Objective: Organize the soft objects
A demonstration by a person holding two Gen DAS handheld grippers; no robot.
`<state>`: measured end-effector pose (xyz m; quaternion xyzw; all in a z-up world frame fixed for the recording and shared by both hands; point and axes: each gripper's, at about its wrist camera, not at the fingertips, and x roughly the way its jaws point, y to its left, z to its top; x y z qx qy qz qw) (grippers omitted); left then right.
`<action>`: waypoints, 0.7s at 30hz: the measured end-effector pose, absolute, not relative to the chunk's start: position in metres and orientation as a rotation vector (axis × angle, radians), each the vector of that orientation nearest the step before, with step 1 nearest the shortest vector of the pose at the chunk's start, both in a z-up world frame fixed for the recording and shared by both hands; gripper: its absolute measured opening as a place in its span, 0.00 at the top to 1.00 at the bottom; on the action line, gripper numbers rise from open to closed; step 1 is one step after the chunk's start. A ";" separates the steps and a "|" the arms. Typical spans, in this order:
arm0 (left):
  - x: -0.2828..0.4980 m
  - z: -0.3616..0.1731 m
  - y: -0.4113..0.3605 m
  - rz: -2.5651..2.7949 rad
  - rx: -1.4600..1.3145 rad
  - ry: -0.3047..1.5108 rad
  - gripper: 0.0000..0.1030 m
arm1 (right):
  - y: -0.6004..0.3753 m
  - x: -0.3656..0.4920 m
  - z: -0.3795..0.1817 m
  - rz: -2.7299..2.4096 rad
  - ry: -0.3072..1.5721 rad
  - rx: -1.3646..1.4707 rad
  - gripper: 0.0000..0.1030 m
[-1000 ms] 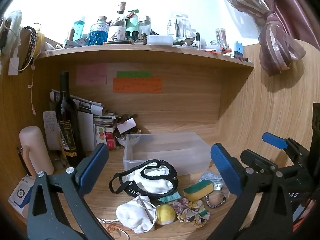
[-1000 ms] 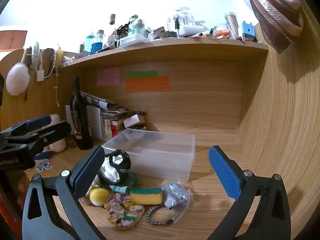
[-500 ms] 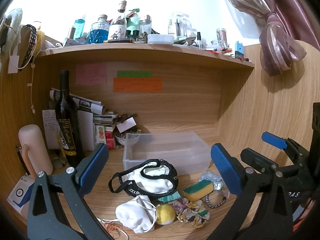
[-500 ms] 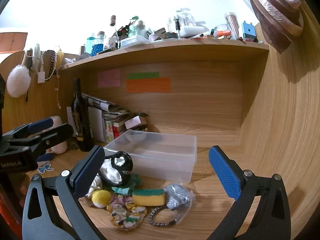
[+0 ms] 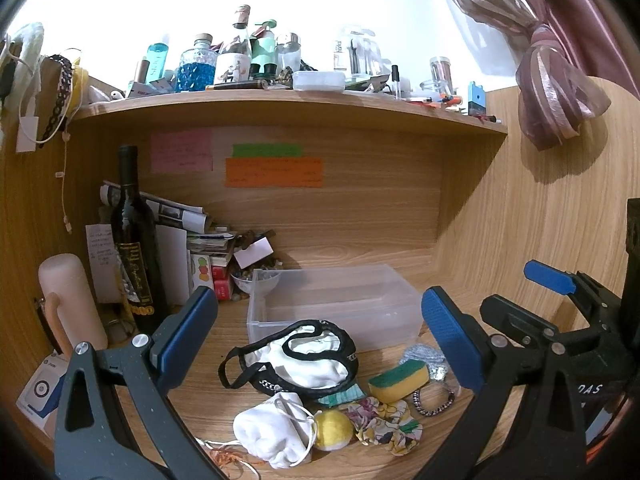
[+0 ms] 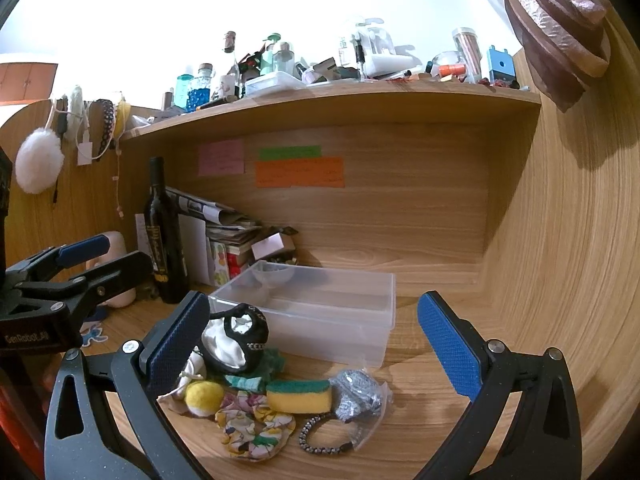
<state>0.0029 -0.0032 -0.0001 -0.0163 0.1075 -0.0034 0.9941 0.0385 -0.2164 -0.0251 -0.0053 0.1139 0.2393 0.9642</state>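
Note:
Soft things lie in a heap on the desk before a clear plastic bin: a white cloth with black straps, a white drawstring pouch, a yellow ball, a floral scrunchie and a yellow-green sponge. My left gripper is open and empty above the heap. My right gripper is open and empty, to its right.
A bead bracelet and a foil packet in a bag lie beside the sponge. A wine bottle, papers and boxes stand at the back left. A pink cylinder stands far left. A cluttered shelf hangs overhead.
Both views have crept slightly: the right gripper has lifted a little, so the heap sits lower in its view. Nothing on the desk has moved. Both grippers stay open.

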 end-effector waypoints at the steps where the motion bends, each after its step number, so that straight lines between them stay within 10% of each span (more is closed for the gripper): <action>1: 0.003 0.000 -0.002 -0.007 -0.035 0.215 0.00 | -0.216 0.038 -0.025 0.484 0.229 -0.012 0.00; 21: -0.001 0.000 0.001 -0.009 -0.035 0.206 0.00 | -0.216 0.035 -0.023 0.482 0.220 -0.010 0.00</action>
